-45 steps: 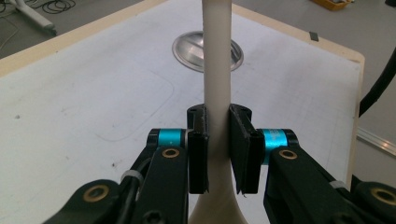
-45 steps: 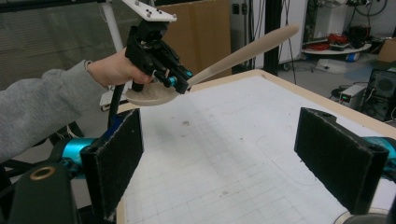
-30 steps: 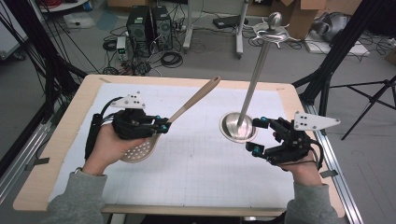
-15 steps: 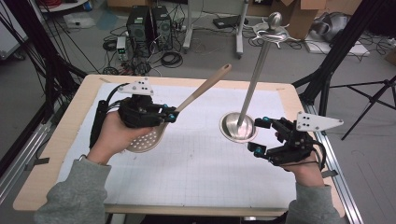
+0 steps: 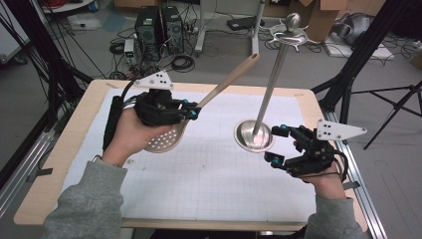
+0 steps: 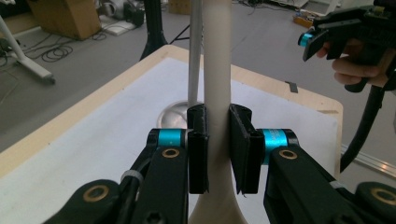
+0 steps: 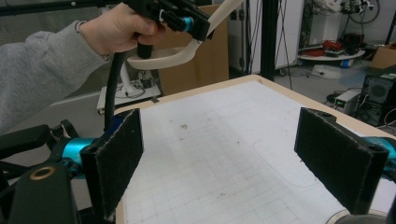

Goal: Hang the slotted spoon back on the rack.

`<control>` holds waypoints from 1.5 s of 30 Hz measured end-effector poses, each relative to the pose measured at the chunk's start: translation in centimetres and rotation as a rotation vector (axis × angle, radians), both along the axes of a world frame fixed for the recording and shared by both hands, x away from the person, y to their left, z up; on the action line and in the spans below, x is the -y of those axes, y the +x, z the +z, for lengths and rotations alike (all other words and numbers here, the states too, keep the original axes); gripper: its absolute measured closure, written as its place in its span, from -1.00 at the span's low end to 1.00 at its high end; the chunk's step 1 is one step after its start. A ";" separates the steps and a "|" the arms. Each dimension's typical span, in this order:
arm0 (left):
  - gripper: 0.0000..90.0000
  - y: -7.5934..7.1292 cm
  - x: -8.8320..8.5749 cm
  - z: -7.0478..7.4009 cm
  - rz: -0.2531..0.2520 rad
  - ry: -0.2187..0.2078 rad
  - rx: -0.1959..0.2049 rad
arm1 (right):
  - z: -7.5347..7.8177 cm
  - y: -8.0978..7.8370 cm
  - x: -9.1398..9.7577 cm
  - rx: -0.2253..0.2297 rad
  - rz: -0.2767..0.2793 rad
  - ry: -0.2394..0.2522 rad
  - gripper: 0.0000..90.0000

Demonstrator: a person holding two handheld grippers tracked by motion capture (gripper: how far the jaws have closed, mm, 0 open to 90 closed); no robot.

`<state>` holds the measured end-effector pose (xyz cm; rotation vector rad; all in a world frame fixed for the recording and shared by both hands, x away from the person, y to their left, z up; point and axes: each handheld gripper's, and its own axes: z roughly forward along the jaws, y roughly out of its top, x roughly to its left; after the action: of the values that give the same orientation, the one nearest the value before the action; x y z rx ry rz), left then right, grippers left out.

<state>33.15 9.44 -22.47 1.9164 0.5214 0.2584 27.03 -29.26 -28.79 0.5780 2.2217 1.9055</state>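
A beige slotted spoon [image 5: 166, 139] hangs above the white mat, its handle [image 6: 217, 70] slanting up and to the right. My left gripper [image 5: 191, 110] is shut on that handle just above the bowl; in the left gripper view both pads [image 6: 198, 140] press its sides. A metal stand with a round base [image 5: 254, 135] and a tall pole [image 5: 276, 69] rises at the mat's middle right. My right gripper [image 5: 277, 145] sits low beside that base, open, with nothing between its pads [image 7: 116, 158]. In the right gripper view, the spoon [image 7: 173, 58] is held high in the left gripper [image 7: 187, 21].
The white grid mat [image 5: 209, 174] covers a wooden tabletop [image 5: 74, 144]. A dark frame post [image 5: 348, 74] stands off the far right corner. Computer cases [image 5: 159, 25], cables and boxes lie on the floor behind the table.
My left gripper has risen and drifted toward the table's far side, lifting the spoon's bowl off the mat; the handle now points higher. The right gripper has stayed put.
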 end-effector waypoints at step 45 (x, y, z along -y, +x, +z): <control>0.73 1.2 3.0 1.2 -0.011 -0.061 0.004 | 0.0 0.0 0.1 0.001 0.004 0.012 -0.68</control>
<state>34.40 6.48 -21.26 1.8586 0.5101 0.2369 27.08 -29.40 -28.82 0.5757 2.2138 1.9221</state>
